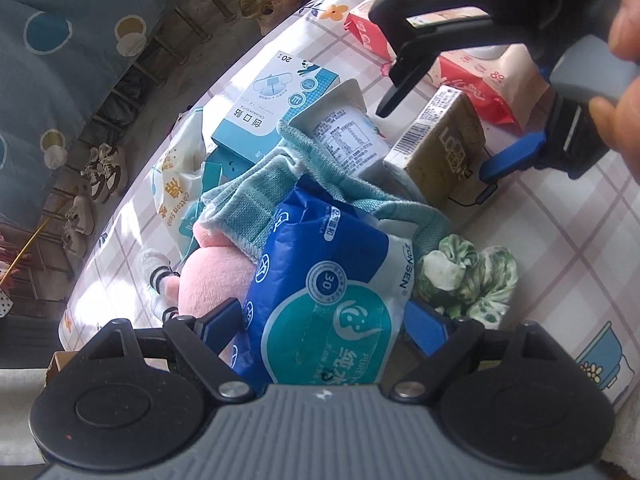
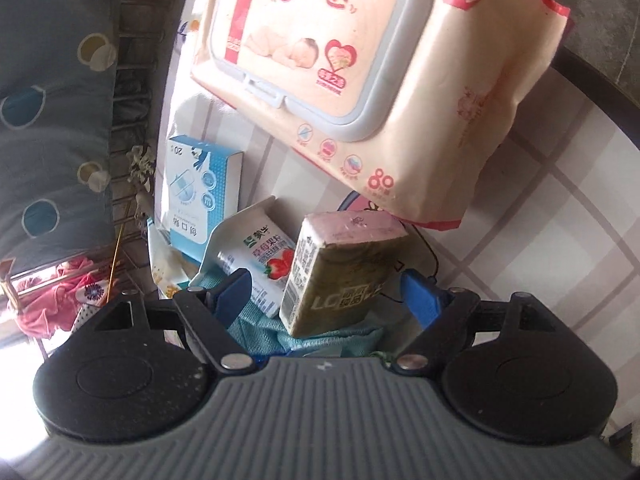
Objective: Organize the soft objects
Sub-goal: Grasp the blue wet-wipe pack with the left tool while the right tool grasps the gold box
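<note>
- We take the blue wipes pack (image 1: 320,280) as our landmark; it lies on top of the heap on the checked tablecloth (image 1: 560,240).
- Our left gripper (image 1: 324,328) hangs over the near end of that pack, jaws spread wide, one blue finger on each side of it. We cannot tell whether the pads touch it; we judge this a grasp being lined up.
- Under the pack lies a teal knitted cloth (image 1: 256,204), and beside it a pink plush toy (image 1: 208,276). A green patterned scrunchie (image 1: 468,276) sits just beside the pack on the other side. These are the soft things to sort.
- Beyond the pack stand a strawberry milk carton (image 2: 260,264) and a tan drink carton (image 2: 332,280), leaning on the cloth.
- Our right gripper (image 2: 324,300) is open around those cartons, gripping nothing; we think it means to clear hard items.
- Farther off lie a plaster box (image 1: 276,108) and a pink baby-wipes pack (image 2: 360,80).
</note>
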Motion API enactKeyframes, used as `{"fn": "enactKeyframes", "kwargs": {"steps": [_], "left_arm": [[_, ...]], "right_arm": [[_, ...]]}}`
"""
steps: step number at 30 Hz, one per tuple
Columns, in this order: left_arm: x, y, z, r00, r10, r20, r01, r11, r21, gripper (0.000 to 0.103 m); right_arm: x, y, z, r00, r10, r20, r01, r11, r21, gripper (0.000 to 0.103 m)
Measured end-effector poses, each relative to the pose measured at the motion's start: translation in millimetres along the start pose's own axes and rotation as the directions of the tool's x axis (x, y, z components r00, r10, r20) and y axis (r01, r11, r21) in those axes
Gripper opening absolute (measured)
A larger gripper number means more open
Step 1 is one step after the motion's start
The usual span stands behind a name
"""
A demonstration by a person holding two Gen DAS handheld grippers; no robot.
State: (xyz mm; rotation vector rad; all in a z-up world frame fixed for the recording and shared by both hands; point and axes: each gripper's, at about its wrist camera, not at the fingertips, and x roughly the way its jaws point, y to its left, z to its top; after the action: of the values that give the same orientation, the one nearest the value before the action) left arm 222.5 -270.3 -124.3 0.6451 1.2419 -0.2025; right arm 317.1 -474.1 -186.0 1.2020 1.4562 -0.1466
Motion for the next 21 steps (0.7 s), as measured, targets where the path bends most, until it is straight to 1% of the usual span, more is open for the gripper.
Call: {"fn": "enactKeyframes", "kwargs": {"steps": [2,4,6,8,11,13,15,19,21], "left_arm": [[0.4,1.4,0.9,1.000,-0.004,0.003,0.004,1.000,-0.017,0.089],[0.7,3.7,1.5,1.000,-0.011,0.007,0.011,0.999,-0.031,0.086],[0.5,6.3,2.4,1.000,-0.015,0.012,0.016,0.999,-0.048,0.082],[-0.4,9.0,2.7,1.000,-0.022,0.015,0.023,0.998,-0.066,0.075],[-2.0,12.9,2.2,0.999,-0.032,0.021,0.034,0.995,-0.097,0.068],[-2.8,14.5,1.8,0.999,-0.036,0.021,0.038,0.994,-0.105,0.066],[-3.9,12.8,1.4,0.999,-0.033,0.018,0.035,0.996,-0.087,0.065],[-2.8,1.3,-0.1,1.000,-0.006,-0.016,0.006,1.000,-0.017,0.075],[-3.9,-6.6,-2.3,1.000,0.013,-0.019,-0.012,1.000,0.023,0.078]], "right_arm": [[5.5,-2.2,-1.3,1.000,-0.002,0.004,0.002,1.000,0.027,0.078],[8.4,-4.1,1.5,1.000,-0.004,0.009,0.004,0.999,0.037,0.071],[11.3,-5.6,1.1,1.000,-0.008,0.012,0.008,0.999,0.046,0.057],[10.7,-9.5,1.3,1.000,-0.001,0.016,0.000,0.998,0.064,0.054],[10.9,-12.2,-0.1,1.000,0.009,0.022,-0.011,0.998,0.066,0.051],[10.3,-11.9,0.0,1.000,0.012,0.027,-0.014,0.998,0.059,0.050],[8.6,-13.0,-0.2,0.999,0.014,0.034,-0.016,0.998,0.058,0.049],[5.8,-14.8,1.0,0.999,0.021,0.041,-0.024,0.998,0.063,0.049],[3.1,-15.5,1.3,0.999,0.025,0.043,-0.027,0.998,0.052,0.049]]}}
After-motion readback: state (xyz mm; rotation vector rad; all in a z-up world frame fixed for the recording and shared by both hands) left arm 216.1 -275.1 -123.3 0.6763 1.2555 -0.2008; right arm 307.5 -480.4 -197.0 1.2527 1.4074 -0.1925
